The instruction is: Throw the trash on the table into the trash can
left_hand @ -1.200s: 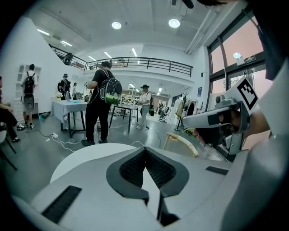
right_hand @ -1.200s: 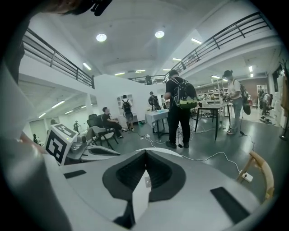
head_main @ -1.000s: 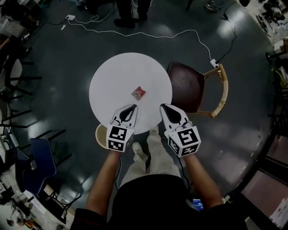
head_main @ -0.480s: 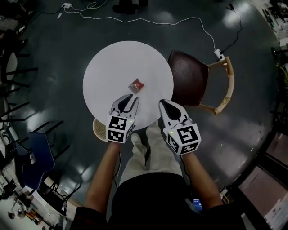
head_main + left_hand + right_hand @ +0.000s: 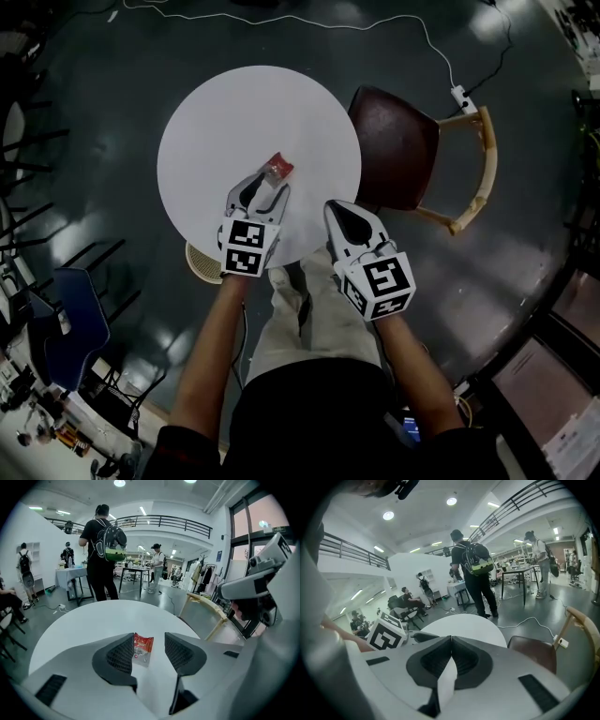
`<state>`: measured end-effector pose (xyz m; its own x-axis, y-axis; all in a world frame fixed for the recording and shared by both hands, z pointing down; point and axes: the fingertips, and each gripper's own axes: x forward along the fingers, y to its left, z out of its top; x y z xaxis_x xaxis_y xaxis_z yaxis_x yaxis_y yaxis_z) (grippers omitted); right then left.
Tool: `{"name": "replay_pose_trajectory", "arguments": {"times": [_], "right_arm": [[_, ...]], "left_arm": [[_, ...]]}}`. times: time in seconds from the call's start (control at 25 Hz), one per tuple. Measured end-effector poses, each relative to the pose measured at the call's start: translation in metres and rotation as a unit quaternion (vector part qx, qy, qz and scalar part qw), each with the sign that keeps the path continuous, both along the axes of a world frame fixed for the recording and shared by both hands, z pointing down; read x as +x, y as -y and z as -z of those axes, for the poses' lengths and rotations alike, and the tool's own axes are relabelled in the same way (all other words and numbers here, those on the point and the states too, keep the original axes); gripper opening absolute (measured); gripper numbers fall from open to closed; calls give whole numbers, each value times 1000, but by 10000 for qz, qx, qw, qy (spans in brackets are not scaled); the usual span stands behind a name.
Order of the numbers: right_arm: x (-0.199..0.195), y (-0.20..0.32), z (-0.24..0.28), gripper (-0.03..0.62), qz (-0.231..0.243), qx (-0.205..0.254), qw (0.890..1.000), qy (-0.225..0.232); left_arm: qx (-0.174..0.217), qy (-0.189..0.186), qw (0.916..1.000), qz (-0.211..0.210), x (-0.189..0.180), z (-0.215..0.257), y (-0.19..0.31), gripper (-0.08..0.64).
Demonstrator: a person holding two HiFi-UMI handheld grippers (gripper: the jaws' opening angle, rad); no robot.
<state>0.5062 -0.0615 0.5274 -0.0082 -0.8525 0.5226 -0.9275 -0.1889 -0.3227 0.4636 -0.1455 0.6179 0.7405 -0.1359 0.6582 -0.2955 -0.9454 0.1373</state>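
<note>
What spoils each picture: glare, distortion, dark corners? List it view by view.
Head view: dim overall, with glare patches on the glossy floor; the white table looks washed out. Left gripper view: fisheye bending, black corners, red wrapper sharp. Right gripper view: same bending, ceiling lights flare.

To your right stands a chair [image 5: 394, 159] with a dark brown seat and a pale wooden frame. Beyond it, a white cable [image 5: 375, 21] snakes over the dark floor [image 5: 525, 234] to a power strip [image 5: 459, 97]. A blue chair [image 5: 70, 323] sits at your left. Ahead, a person with a backpack [image 5: 103, 550] stands facing away.
</note>
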Motion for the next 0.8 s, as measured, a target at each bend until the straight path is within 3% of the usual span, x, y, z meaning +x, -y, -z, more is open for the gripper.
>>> {"name": "replay_pose_trajectory", "arguments": {"times": [0.2,0.44,0.8], "right_arm": [[3,7,-17,18,62,-62,9999,54],[-3,13,-30,18,170,-120,9998,81],[-6,9,-46,18,237,-210,9993,177]], "left_arm": [[97,163,9998,-87,10,-22,9,237],[260,486,9971,-526,22,-49,9,296],[301,877,9929,-746,35,-76,10,296]]}}
